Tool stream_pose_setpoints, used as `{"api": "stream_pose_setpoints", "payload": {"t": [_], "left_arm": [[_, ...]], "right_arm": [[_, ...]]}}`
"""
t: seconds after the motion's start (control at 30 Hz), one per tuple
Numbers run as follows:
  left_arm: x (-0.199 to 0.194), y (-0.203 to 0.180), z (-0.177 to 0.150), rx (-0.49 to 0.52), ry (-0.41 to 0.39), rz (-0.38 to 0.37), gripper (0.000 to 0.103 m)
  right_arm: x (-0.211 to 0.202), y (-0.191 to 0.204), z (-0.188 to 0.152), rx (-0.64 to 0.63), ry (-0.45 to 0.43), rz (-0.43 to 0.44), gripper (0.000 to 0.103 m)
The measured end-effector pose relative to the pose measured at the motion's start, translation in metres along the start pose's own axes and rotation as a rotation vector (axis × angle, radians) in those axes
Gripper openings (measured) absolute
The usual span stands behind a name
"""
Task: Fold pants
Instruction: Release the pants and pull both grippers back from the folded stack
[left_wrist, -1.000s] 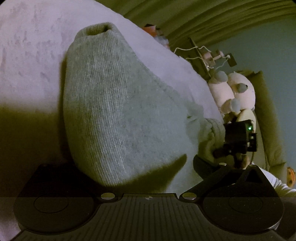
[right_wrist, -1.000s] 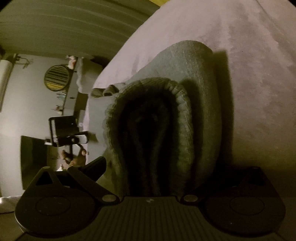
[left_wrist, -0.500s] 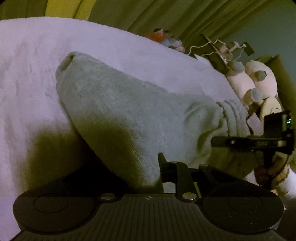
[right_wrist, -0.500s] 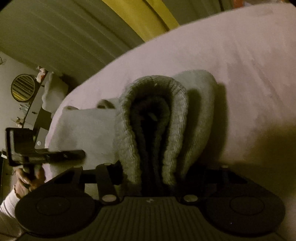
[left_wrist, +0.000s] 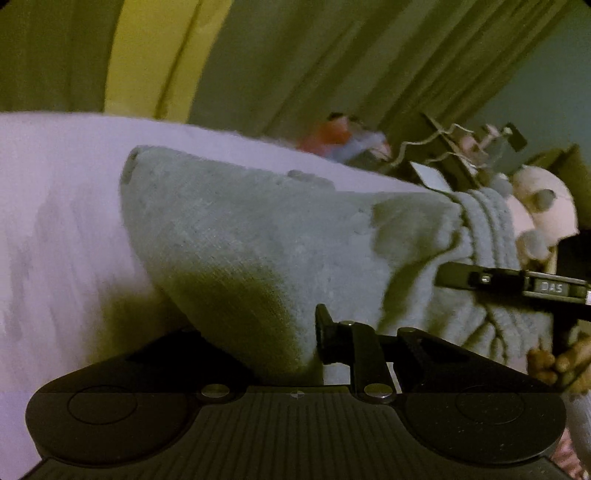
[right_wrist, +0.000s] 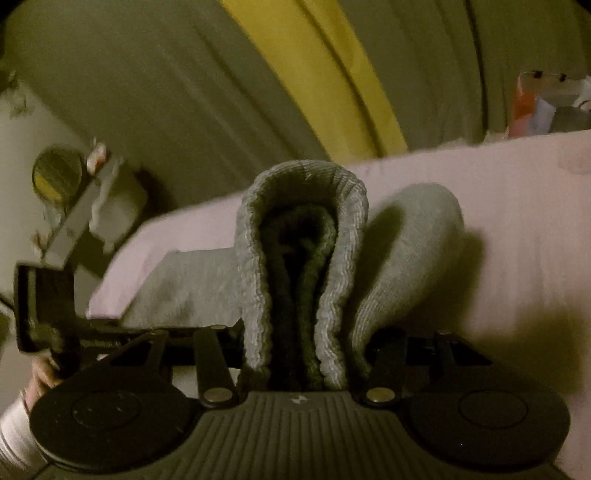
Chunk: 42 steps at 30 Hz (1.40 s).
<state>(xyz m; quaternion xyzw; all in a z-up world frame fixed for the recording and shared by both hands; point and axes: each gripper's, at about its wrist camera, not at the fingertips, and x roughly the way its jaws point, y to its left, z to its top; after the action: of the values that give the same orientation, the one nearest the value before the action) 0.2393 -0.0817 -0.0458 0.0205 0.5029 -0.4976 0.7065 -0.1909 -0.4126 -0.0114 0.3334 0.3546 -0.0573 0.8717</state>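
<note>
Both grippers pinch the grey pants: left gripper a thin edge, right gripper the bunched waistband at six o'clock, whose thick layers may slip loose.

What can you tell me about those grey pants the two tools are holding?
The grey pants look like soft knit fleece with a ribbed, gathered waistband. They are bunched and folded over, partly lifted off the pale blanket. The left gripper pinches one edge, and the right gripper clamps the doubled waistband.
</note>
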Motion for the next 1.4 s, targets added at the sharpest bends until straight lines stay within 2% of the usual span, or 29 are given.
{"api": "stream_pose_setpoints", "payload": {"t": [0.1, 0.17, 0.2, 0.23, 0.27, 0.3, 0.33, 0.37, 0.43, 0.53, 0.57, 0.63, 0.7, 0.73, 0.77, 0.8, 0.83, 0.9, 0.93, 1.03, 1.1, 1.17, 1.23, 1.3, 1.33, 1.37, 1.4], "left_arm": [[0.020, 0.006, 0.012, 0.004, 0.035, 0.058, 0.029], [0.033, 0.010, 0.013, -0.013, 0.064, 0.097, 0.053], [0.035, 0.009, 0.012, -0.002, 0.068, 0.114, 0.059], [0.033, 0.008, 0.011, 0.010, 0.063, 0.136, 0.070], [0.029, 0.005, 0.008, 0.021, 0.054, 0.159, 0.071], [0.023, 0.000, 0.007, 0.053, 0.046, 0.173, 0.071], [0.017, -0.006, 0.004, 0.100, 0.037, 0.216, 0.074], [0.012, -0.012, 0.002, 0.130, 0.024, 0.271, 0.082], [-0.002, -0.027, -0.004, 0.162, -0.023, 0.405, 0.089], [-0.017, -0.054, -0.014, 0.191, -0.075, 0.502, 0.091], [-0.022, -0.064, -0.019, 0.190, -0.093, 0.531, 0.096], [-0.027, -0.079, -0.026, 0.173, -0.118, 0.577, 0.097], [-0.032, -0.088, -0.036, 0.177, -0.115, 0.596, 0.097], [-0.034, -0.093, -0.040, 0.172, -0.109, 0.615, 0.097], [-0.036, -0.097, -0.044, 0.168, -0.107, 0.627, 0.097], [-0.038, -0.101, -0.047, 0.167, -0.102, 0.627, 0.097], [-0.041, -0.104, -0.052, 0.165, -0.094, 0.626, 0.097], [-0.045, -0.109, -0.059, 0.156, -0.094, 0.632, 0.097], [-0.048, -0.111, -0.061, 0.150, -0.091, 0.634, 0.097], [-0.057, -0.116, -0.067, 0.118, -0.085, 0.643, 0.097], [-0.061, -0.120, -0.070, 0.111, -0.080, 0.646, 0.097], [-0.064, -0.124, -0.073, 0.112, -0.090, 0.661, 0.097], [-0.066, -0.128, -0.077, 0.108, -0.097, 0.686, 0.097], [-0.064, -0.130, -0.081, 0.093, -0.080, 0.704, 0.097], [-0.062, -0.130, -0.083, 0.079, -0.056, 0.713, 0.097], [-0.061, -0.129, -0.084, 0.064, -0.038, 0.717, 0.097], [-0.060, -0.128, -0.086, 0.048, -0.020, 0.715, 0.097]], "right_arm": [[0.010, -0.023, 0.012, 0.070, -0.019, -0.008, 0.050], [0.024, -0.043, 0.011, 0.101, 0.006, -0.052, 0.051], [0.030, -0.054, 0.007, 0.112, 0.021, -0.079, 0.053], [0.033, -0.068, 0.003, 0.138, 0.039, -0.110, 0.060], [0.035, -0.080, -0.001, 0.156, 0.056, -0.125, 0.064], [0.031, -0.087, -0.002, 0.166, 0.059, -0.133, 0.073], [0.026, -0.091, -0.003, 0.173, 0.051, -0.148, 0.074], [0.015, -0.092, -0.002, 0.155, 0.033, -0.159, 0.075], [0.003, -0.075, 0.004, 0.081, 0.009, -0.229, 0.081], [-0.023, -0.041, 0.002, -0.041, -0.086, -0.289, 0.081], [-0.027, -0.031, -0.001, -0.076, -0.091, -0.264, 0.081], [-0.029, -0.009, -0.012, -0.128, -0.089, -0.211, 0.084], [-0.027, -0.008, -0.023, -0.153, -0.061, -0.202, 0.085], [-0.020, -0.016, -0.026, -0.139, -0.011, -0.211, 0.084], [-0.011, -0.024, -0.032, -0.132, 0.044, -0.274, 0.081], [-0.003, -0.033, -0.037, -0.141, 0.082, -0.384, 0.087], [-0.001, -0.046, -0.042, -0.124, 0.108, -0.407, 0.088], [-0.012, -0.066, -0.046, 0.057, 0.110, -0.366, 0.087], [-0.017, -0.061, -0.044, 0.056, 0.091, -0.372, 0.087], [-0.037, -0.018, -0.037, -0.221, -0.025, -0.511, 0.087], [-0.045, -0.006, -0.029, -0.290, -0.084, -0.554, 0.087], [-0.052, 0.002, -0.019, -0.272, -0.097, -0.531, 0.087], [-0.057, 0.007, -0.014, -0.230, -0.147, -0.498, 0.088], [-0.056, 0.005, -0.009, -0.187, -0.170, -0.463, 0.088], [-0.047, -0.003, -0.010, -0.158, -0.132, -0.449, 0.088], [-0.032, -0.011, -0.012, -0.133, -0.056, -0.490, 0.087], [-0.016, -0.026, -0.016, -0.102, 0.051, -0.597, 0.086]]}}
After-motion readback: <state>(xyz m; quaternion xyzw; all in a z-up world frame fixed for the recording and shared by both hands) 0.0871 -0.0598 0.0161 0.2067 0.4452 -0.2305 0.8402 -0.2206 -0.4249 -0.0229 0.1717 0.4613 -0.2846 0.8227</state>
